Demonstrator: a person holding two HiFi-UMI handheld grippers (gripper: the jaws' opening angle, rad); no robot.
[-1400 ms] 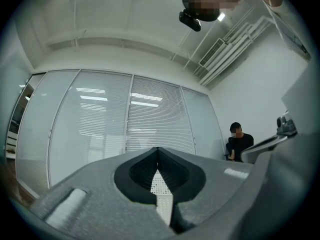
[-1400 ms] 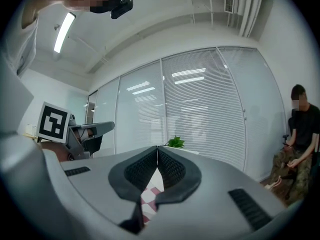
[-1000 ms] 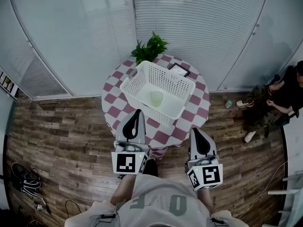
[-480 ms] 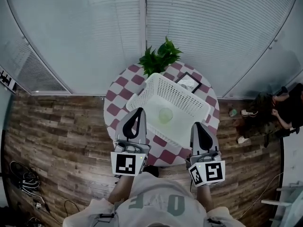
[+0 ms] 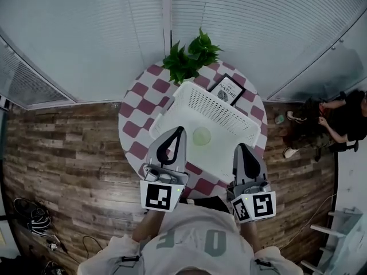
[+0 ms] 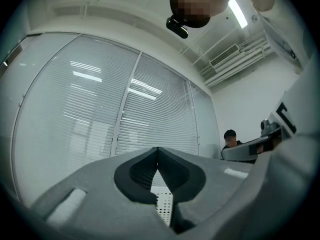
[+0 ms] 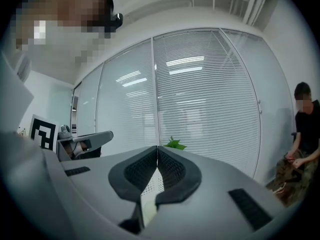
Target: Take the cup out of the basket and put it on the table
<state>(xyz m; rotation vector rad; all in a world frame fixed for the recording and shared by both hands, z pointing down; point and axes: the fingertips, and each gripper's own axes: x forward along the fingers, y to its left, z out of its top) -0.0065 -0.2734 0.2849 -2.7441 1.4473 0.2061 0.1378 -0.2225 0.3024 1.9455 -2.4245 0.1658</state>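
Both pairs of jaws were shut together, empty. A white basket [image 5: 221, 103] covered much of the round table [image 5: 136, 109], with bare checks at its left. The pale green cup [image 5: 202, 136] stood inside. The left gripper [image 5: 179, 129] and right gripper [image 5: 243, 148] hovered at the near edge (side by side).

An office is indicated: curved glass partition walls fitted with white horizontal blinds [image 5: 246, 33] are seen from 9 to 3 o'clock, brown wood-plank flooring [image 5: 63, 153] is laid below, and long ceiling strip lights [image 6: 239, 13] are mounted overhead.
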